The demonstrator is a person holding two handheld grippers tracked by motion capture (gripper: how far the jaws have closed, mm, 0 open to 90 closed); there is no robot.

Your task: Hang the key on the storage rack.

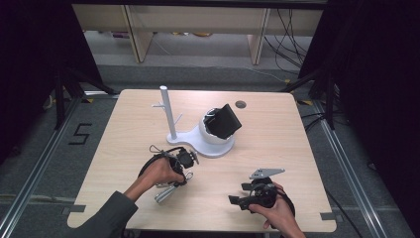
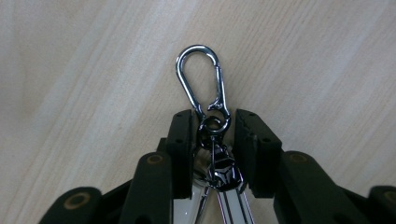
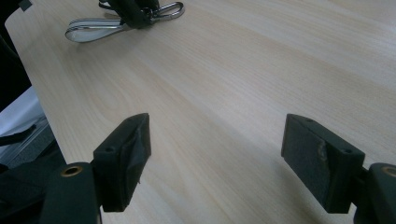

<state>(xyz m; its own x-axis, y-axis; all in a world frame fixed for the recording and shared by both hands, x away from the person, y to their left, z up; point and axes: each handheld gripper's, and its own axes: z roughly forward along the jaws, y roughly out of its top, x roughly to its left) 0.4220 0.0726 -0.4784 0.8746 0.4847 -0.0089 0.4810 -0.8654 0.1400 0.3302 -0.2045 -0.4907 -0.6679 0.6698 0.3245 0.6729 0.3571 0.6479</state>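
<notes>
1. The left claw (image 2: 212,135) is partly closed around a shiny metal key clip (image 2: 203,79). Its two black jaws sit just beside the clip's small ring, one on each side. I cannot tell if they press on it.
2. The clip's hook sticks out past the jaws and lies on the wooden table (image 2: 327,60). A silver strap runs back between the jaws.
3. In the high view the left claw (image 1: 184,163) is at the front left of the table (image 1: 277,124), held by the left hand (image 1: 161,173).
4. The right claw (image 3: 217,158) is wide open and holds nothing. It hangs low over bare wood.
5. The right hand (image 1: 275,210) holds it near the front right edge.
6. A white stand (image 1: 205,136) with a tall post and a black box on top is near the middle.
</notes>
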